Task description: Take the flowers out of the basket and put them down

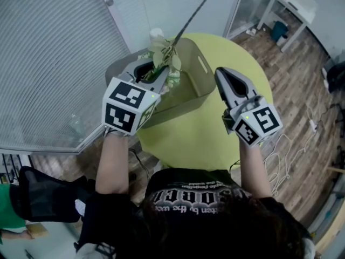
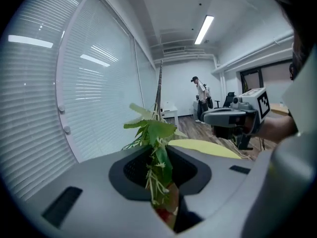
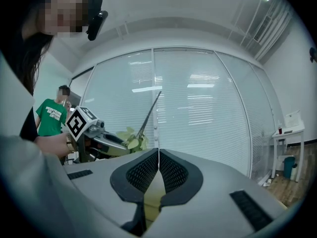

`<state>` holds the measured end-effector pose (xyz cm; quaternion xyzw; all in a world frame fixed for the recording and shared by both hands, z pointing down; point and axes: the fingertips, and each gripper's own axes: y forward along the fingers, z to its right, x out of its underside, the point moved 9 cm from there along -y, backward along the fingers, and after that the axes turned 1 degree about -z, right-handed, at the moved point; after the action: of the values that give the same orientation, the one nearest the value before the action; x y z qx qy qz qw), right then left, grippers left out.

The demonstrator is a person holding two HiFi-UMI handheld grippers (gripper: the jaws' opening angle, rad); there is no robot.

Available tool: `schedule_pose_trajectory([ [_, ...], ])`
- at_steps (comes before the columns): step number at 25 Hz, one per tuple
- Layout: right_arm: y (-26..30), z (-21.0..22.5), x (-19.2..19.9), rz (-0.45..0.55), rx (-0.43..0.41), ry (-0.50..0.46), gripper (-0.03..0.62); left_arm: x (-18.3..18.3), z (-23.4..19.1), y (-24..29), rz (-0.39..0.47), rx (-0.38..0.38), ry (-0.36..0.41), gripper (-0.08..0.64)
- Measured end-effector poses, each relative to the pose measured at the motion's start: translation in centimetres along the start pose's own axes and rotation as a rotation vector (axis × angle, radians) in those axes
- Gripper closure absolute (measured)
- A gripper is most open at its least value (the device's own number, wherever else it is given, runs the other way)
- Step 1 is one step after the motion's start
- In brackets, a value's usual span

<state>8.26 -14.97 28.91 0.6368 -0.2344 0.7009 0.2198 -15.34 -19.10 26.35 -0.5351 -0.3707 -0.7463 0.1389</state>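
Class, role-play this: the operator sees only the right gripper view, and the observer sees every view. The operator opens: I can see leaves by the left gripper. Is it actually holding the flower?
Observer: Yes. In the left gripper view, the left gripper has its fingers pinched on the flower at its leafy part.
Operator: Where is the basket?
Observer: The head view shows the grey basket on the round green table, below the raised flower.
Operator: And my right gripper?
Observer: The right gripper hangs over bare table to the right of the basket, touching nothing.
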Motion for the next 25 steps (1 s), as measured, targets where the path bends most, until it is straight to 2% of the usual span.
schedule_pose_trajectory([
  [4, -0.1, 0.1, -0.3, 0.006, -0.001, -0.001, 0.563, -1.3, 0.6, -1.2, 0.065, -0.033, -0.036, 0.476],
  [15, 0.3, 0.2, -0.5, 0.009, -0.015, -0.002, 0.563, -2.2, 1.5, -2.4, 0.121, -0.064, -0.072, 0.476],
  [25, -0.2, 0.1, -0.2, 0.007, -0.011, 0.006, 0.563, -2.5, 2.7, -2.5, 0.124, -0.059, -0.034, 0.480],
])
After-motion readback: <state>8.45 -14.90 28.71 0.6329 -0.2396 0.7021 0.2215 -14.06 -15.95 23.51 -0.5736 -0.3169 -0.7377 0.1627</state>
